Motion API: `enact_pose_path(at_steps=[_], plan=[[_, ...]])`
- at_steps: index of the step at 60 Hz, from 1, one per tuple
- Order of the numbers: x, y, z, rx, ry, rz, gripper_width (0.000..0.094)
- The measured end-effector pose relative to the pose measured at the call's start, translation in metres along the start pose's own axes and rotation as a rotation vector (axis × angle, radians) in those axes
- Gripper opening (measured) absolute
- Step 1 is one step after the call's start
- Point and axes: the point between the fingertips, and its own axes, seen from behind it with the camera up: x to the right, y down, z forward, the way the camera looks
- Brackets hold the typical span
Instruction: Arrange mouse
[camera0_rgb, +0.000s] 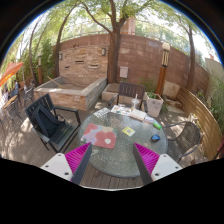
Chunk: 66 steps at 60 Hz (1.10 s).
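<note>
The gripper (112, 160) hangs open and empty above a round glass table (122, 150) on a patio. Beyond its fingers, a small dark mouse (155, 137) sits near the table's far edge, beside a red-patterned mat (98, 134). No writing is readable.

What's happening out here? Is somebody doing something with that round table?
A handheld gripper is held above a patio, its fingers open and holding nothing. Just beyond them stands a round glass table with a pink and red thing, a small yellow thing and a small blue thing, too small to name. A black chair stands beside it.
</note>
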Motion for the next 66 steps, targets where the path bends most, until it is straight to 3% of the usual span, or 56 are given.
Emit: enact_pose_path(at_steps=[10, 25, 31, 38, 50, 66], plan=[[0.016, 0.031, 0.017, -0.067, 0.012, 0.026, 0.0843], [0.13, 0.138, 0.126, -0.168, 0.097, 0.048, 0.0848], [0.179, 0.166, 0.186, -0.164, 0.143, 0.069, 0.0846], [0.255, 0.157, 0.249, -0.141, 0.159, 0.102, 0.0844], [0.313, 0.161, 0.377, -0.107, 0.151, 0.188, 0.0844], [0.349, 0.141, 0.462, -0.136, 0.141, 0.283, 0.0841]])
